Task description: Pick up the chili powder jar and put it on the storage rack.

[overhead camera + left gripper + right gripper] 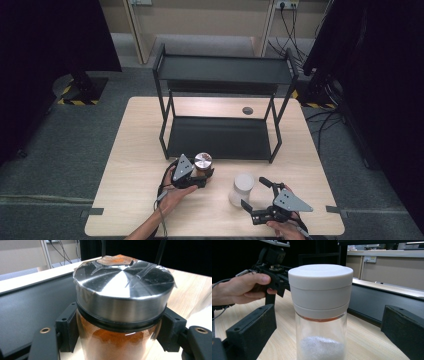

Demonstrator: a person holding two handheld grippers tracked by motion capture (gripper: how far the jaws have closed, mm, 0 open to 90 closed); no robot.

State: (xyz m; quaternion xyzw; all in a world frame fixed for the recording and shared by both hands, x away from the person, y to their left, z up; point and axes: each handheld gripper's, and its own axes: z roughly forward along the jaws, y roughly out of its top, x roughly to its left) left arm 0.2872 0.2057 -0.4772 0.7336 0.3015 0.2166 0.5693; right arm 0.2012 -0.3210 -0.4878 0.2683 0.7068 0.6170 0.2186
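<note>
Two jars stand on the wooden table (130, 165) in front of the black two-tier rack (222, 107), each attended by one gripper. The left gripper (200, 175) has its jaws pressed against the glass wall of the spice jar (120, 340), just under the steel lid (123, 292); gripping below the lid's overhang probably keeps the jar from slipping down if it is lifted. This jar, holding orange-red powder, sits upright near the front edge of the rack's lower shelf (220, 137), a short carry from a likely resting place. The left hand (175, 192) wraps the gripper body from behind, so the jaws approach the jar level from the near side. The right gripper (255, 192) is spread wide around the white-lidded jar (320, 315), its two jaws standing clear on either side with table showing in the gaps, neither pad touching glass. That jar, with white grains at its bottom, stands upright toward the near right part of the table, well apart from the rack. Judging by the layout, the straddling pose lines the open jaws up for a matching grasp below the white lid (320, 287).
</note>
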